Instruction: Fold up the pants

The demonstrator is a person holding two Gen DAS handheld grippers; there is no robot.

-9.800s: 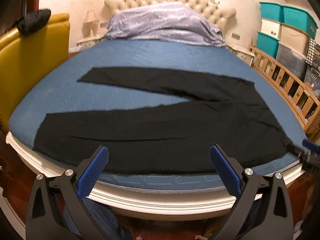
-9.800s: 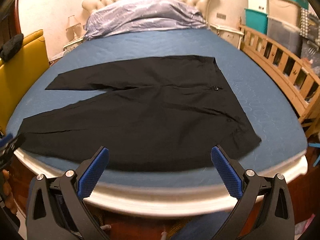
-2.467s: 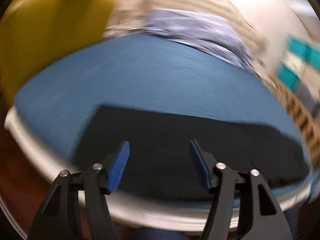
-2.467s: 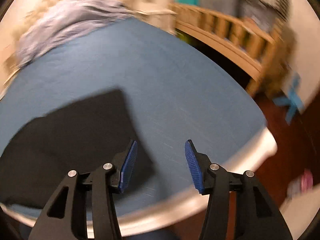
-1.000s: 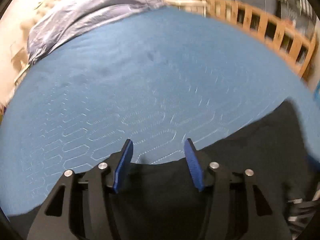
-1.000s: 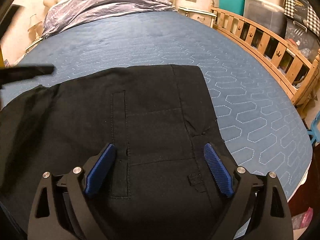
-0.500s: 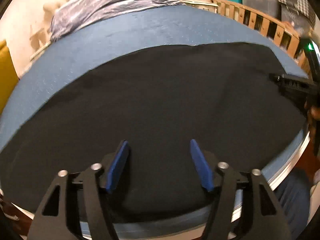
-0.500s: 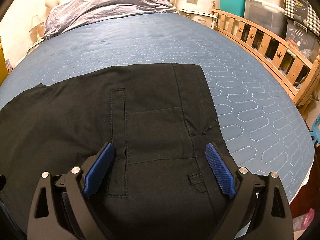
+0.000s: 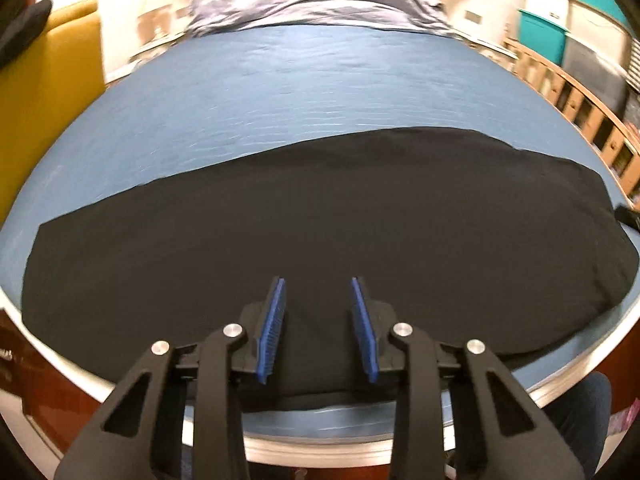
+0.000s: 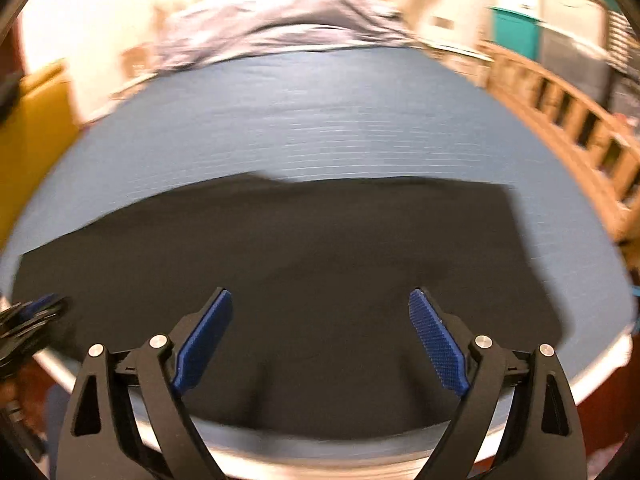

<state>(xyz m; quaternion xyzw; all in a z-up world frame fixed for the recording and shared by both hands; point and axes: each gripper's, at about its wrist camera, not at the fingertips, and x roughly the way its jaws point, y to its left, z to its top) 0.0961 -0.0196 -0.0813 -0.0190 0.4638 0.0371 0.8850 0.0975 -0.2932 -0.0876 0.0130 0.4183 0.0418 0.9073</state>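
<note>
The black pants point(image 9: 320, 232) lie flat along the near edge of the blue bed point(image 9: 304, 80), from 9 to 3 o'clock. The left gripper point(image 9: 318, 312) hovers over them with a narrow gap, pinching nothing; the right gripper point(image 10: 320, 336) is spread wide, empty. Teal and white storage bins point(image 9: 560, 20) stack at 2 o'clock, contents hidden

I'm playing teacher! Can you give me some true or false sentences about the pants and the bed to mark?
1. The pants are black. True.
2. The pants lie on a blue bed. True.
3. The left tongs are squeezing a sock. False: they are open, with only the pants under them.
4. The right tongs are wide open. True.
5. The pants hang on the wooden rail. False: they lie flat near the bed's front edge.
</note>
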